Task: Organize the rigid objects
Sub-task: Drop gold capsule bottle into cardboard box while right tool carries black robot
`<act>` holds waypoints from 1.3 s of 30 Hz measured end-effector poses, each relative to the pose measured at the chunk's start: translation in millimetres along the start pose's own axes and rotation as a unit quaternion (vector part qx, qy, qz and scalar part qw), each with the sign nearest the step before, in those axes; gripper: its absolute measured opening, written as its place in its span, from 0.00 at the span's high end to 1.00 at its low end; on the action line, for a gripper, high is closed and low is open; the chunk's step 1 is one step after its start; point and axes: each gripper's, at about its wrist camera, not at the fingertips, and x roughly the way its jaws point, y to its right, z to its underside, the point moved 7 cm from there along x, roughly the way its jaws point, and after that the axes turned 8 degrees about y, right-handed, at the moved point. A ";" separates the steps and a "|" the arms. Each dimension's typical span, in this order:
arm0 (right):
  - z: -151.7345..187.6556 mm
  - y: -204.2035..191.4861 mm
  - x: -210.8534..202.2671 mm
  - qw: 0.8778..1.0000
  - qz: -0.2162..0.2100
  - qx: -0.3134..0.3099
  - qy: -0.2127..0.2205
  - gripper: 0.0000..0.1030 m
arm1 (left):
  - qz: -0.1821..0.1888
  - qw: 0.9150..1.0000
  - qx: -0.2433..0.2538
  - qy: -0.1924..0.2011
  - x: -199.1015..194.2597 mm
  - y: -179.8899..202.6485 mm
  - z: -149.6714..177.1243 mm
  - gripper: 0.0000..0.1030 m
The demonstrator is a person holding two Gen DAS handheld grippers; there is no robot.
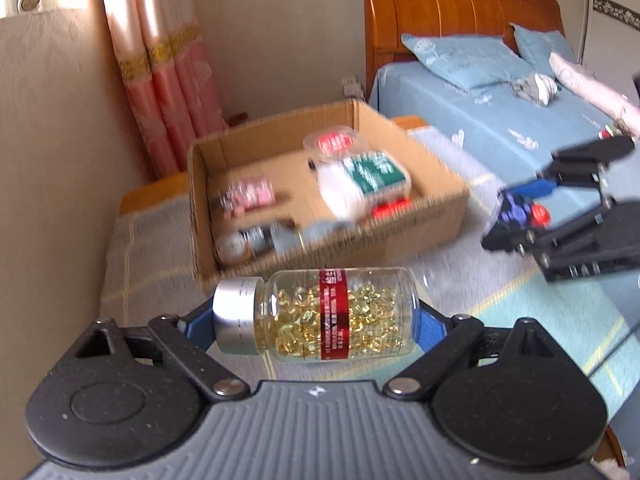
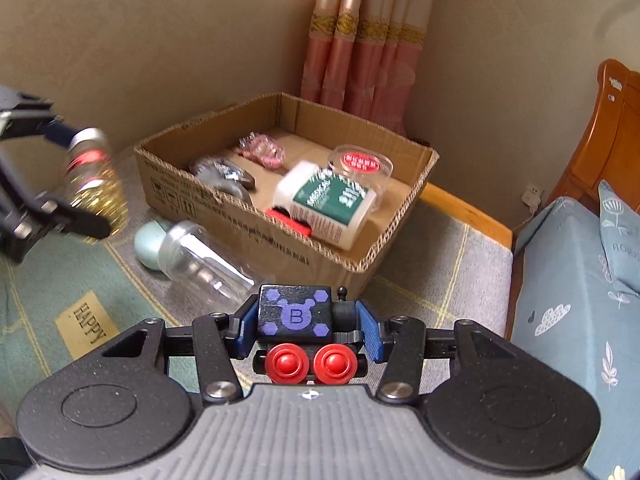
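Observation:
My left gripper (image 1: 316,320) is shut on a clear capsule bottle (image 1: 332,314) with a silver cap, a red band and yellow softgels; the bottle lies crosswise between the blue pads, above the floor mat. In the right wrist view that bottle (image 2: 94,178) hangs at the far left. My right gripper (image 2: 306,320) is shut on a black toy block (image 2: 296,314) with a purple "B" and two red wheels beneath. The toy (image 1: 520,210) also shows at the right of the left wrist view. Ahead of both sits an open cardboard box (image 2: 224,216), also seen as the box (image 1: 360,236).
The box holds a white and green container (image 2: 328,204), a clear tub with a red lid (image 2: 360,164), a pink item (image 2: 262,150) and a metal piece (image 2: 222,174). A clear empty bottle (image 2: 200,260) lies on the mat before the box. A bed (image 1: 500,120) stands right, walls behind.

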 end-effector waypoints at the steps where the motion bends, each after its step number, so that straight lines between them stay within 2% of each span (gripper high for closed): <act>1: -4.6 0.0 -2.2 1.000 0.000 -0.003 0.004 0.46 | 0.000 1.000 -0.002 0.004 3.3 -3.3 -10.0 0.10; 5: -20.2 1.9 -7.7 1.000 0.002 -0.005 0.016 0.46 | -0.008 1.000 -0.005 0.019 23.1 -14.9 -45.7 0.10; 9: -33.2 7.8 -9.5 1.000 0.005 -0.001 0.026 0.46 | -0.010 1.000 -0.009 0.020 49.2 -24.8 -65.7 0.09; 14: -46.5 13.3 -8.3 0.999 0.010 0.002 0.033 0.46 | -0.017 0.999 -0.033 0.001 79.8 -34.4 -66.3 0.09; 20: -55.4 11.0 -2.2 0.999 0.008 0.002 0.032 0.46 | -0.033 0.999 -0.043 -0.001 102.5 -41.0 -61.6 0.09; 28: -63.6 4.0 2.4 1.000 0.003 0.000 0.031 0.46 | -0.049 0.998 -0.031 0.022 86.2 -44.9 -62.1 0.08; 35: -78.0 -1.3 12.7 1.000 -0.001 -0.007 0.030 0.46 | -0.051 0.998 -0.033 0.004 56.4 -46.0 -35.5 0.07; 39: -92.7 0.7 23.2 1.000 -0.003 -0.002 0.029 0.46 | -0.068 0.997 -0.028 0.004 37.2 -46.4 -18.4 0.07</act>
